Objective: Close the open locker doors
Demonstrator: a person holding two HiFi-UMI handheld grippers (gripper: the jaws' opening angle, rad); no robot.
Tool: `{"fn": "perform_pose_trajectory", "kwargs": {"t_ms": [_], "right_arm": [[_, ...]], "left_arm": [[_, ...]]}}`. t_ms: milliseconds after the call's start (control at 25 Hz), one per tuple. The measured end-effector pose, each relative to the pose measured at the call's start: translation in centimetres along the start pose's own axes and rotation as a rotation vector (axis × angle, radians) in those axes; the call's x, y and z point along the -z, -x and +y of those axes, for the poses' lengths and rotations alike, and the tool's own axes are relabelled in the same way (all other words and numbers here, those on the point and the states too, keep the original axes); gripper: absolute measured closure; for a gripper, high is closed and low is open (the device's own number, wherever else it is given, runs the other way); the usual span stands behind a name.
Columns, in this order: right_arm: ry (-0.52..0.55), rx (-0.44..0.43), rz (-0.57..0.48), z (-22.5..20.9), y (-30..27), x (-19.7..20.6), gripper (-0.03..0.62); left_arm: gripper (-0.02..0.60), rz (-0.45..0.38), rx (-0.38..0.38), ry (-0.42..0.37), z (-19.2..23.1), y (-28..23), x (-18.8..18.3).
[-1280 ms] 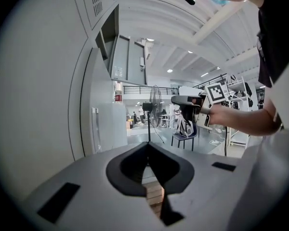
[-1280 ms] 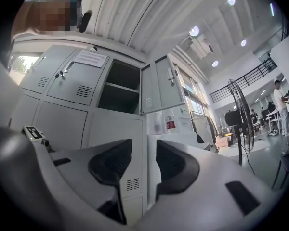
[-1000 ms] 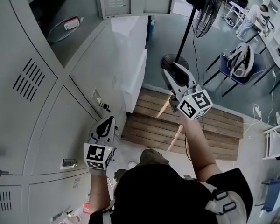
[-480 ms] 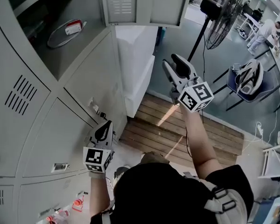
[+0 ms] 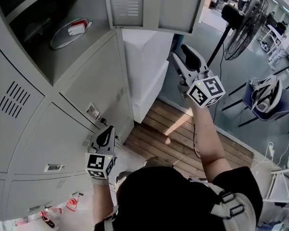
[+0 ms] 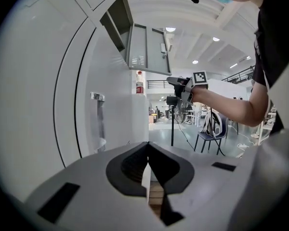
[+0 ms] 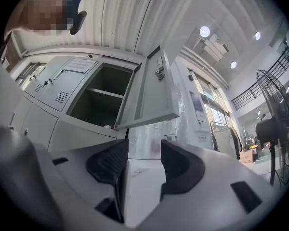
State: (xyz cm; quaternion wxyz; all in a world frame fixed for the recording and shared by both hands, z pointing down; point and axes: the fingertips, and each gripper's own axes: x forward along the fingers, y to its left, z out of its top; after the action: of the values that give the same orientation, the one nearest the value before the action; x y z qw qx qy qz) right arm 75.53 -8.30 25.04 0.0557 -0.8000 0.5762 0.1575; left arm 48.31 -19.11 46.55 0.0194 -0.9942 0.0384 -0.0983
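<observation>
Upward, right arm (image 5: pixel 205 131) stretches, apparently short of door (image 5: pixel 154 6).

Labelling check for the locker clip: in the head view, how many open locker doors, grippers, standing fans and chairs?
Open locker door: 1
Grippers: 2, the left gripper and the right gripper, whose fingers are opening with nothing between them
Standing fan: 1
Chair: 1
Total: 5

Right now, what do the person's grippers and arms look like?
The left gripper and right gripper are pale grey with black pads, each bearing a white cube of black square markers; the right's jaws are opening, empty. The top is black, short-sleeved.
</observation>
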Motion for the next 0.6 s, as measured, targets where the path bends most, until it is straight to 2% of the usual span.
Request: {"fn": "perform_pose_trajectory", "kwargs": {"t_ms": [320, 600], "right_arm": [[-0.046, -0.072, -0.080, -1.8, -1.7, -1.0, 0.359], [-0.128, -0.137, -0.163, -2.3, -2.0, -3.0, 0.353]], "left_arm": [[0.574, 0.018, -0.084, 0.024, -0.1, -0.4, 0.7], [0.574, 0.028, -0.111, 0.037, -0.8, -0.7, 1.2]]}}
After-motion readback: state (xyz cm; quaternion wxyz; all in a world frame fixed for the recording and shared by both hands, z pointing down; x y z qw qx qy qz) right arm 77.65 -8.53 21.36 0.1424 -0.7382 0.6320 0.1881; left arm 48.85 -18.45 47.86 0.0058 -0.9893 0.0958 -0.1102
